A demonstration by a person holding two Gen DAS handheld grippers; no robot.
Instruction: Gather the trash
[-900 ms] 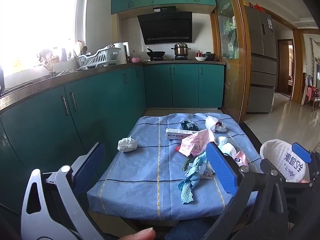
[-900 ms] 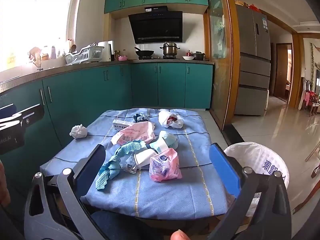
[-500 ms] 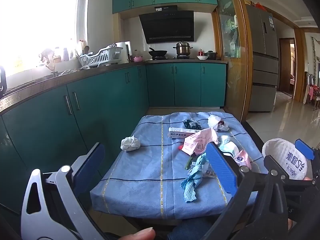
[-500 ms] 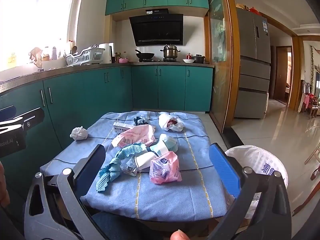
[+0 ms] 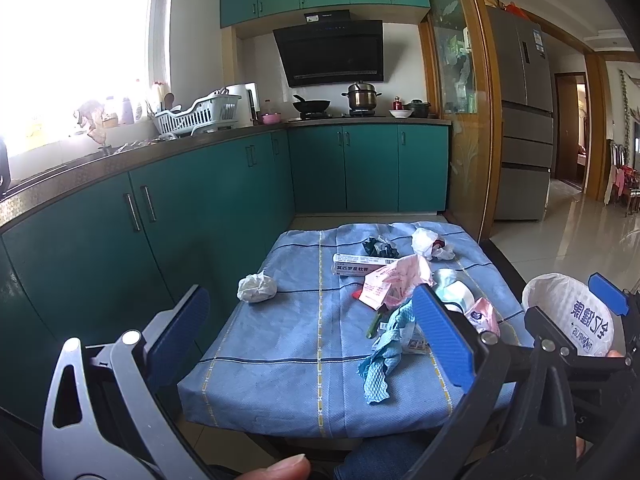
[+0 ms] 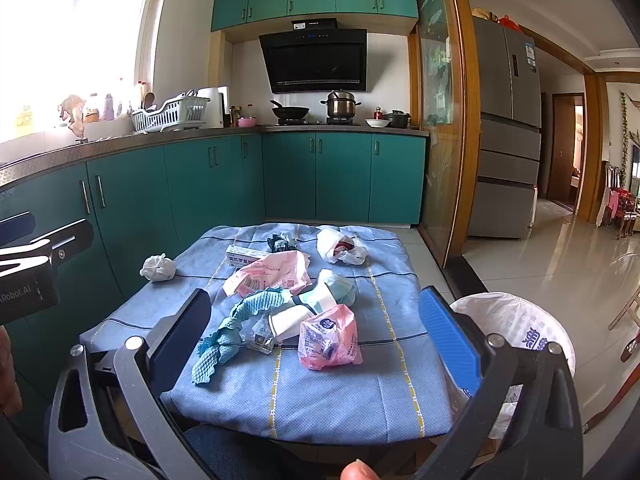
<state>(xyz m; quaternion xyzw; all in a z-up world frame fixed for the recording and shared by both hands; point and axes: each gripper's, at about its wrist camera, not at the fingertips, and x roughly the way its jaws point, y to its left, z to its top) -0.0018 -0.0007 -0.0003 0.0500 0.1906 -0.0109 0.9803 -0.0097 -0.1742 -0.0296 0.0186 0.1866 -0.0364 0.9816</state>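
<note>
A low table with a blue cloth (image 5: 296, 344) (image 6: 328, 396) holds scattered trash: a crumpled white tissue (image 5: 257, 287) (image 6: 158, 268), a long box (image 5: 360, 264), a pink wrapper (image 5: 394, 284) (image 6: 268, 274), a teal rag (image 5: 380, 360) (image 6: 236, 328), paper cups (image 6: 296, 316), a pink packet (image 6: 330, 338) and a white plastic bag (image 5: 428, 242) (image 6: 340, 246). A bin lined with a white bag (image 5: 568, 316) (image 6: 508, 324) stands right of the table. My left gripper (image 5: 312, 340) and right gripper (image 6: 316, 340) are open and empty, held back from the table's near edge.
Teal kitchen cabinets (image 5: 120, 232) run along the left and back, close to the table's left side. A wooden door frame (image 5: 484, 120) and a fridge (image 5: 520, 120) stand to the right. Tiled floor (image 6: 560, 256) opens to the right.
Both grippers have drifted slightly; the table sits a little further right and lower in the left view. Both stay open and empty.
</note>
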